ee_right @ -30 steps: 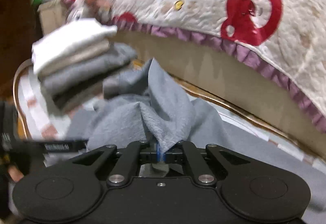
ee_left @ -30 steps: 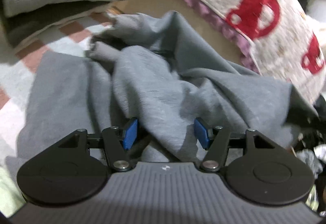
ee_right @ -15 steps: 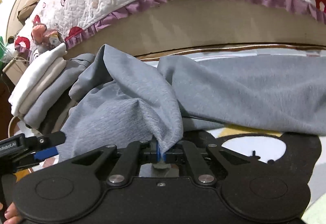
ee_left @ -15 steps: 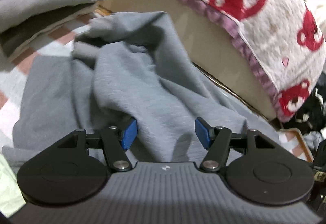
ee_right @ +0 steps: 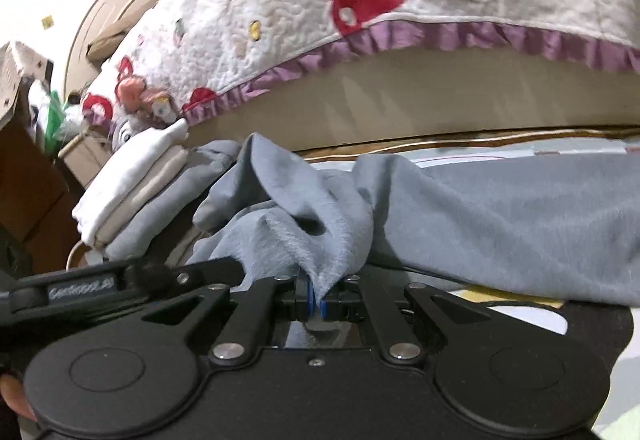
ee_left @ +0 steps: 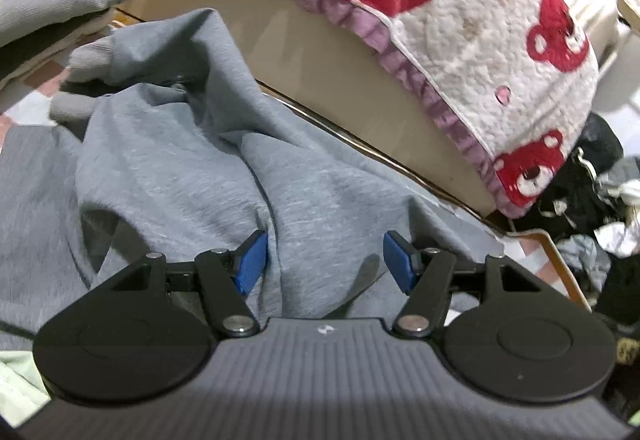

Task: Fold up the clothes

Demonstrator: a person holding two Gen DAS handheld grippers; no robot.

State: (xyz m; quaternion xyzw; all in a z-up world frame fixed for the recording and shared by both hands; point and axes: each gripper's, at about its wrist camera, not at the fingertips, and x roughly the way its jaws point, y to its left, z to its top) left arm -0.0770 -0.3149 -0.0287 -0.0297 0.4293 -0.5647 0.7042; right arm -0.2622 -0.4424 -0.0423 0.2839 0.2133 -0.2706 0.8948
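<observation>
On the patterned floor mat beside the bed lies the crumpled grey fleece garment (ee_left: pixel 188 163), heaped in loose folds with one long part stretched flat toward the right (ee_right: pixel 500 207). The right gripper (ee_right: pixel 316 302) has its blue jaws pressed together on a raised fold of this cloth and lifts it into a small peak. The left gripper (ee_left: pixel 322 262) hovers low over the same garment with jaws spread wide, cloth lying between them but not pinched.

I judge that the step in hand is to take the garment at two places, so that it can be spread or laid over itself. It is bunched, not yet a neat rectangle. The next move probably calls for the left jaws to close on one layer at an edge or corner, not on a thick bundle, because soft fleece slips and drags the folds under it.

Near the far left stands a stack of folded clothes, white, beige and grey (ee_right: pixel 132 195); the crumpled cloth comes very near it and a wide pull could disturb it. Behind, the white quilted bedspread with red bears and purple frill (ee_left: pixel 460 19) hangs over the beige bed side, which limits room. Dark clutter (ee_left: pixel 576 199) lies at the right.
</observation>
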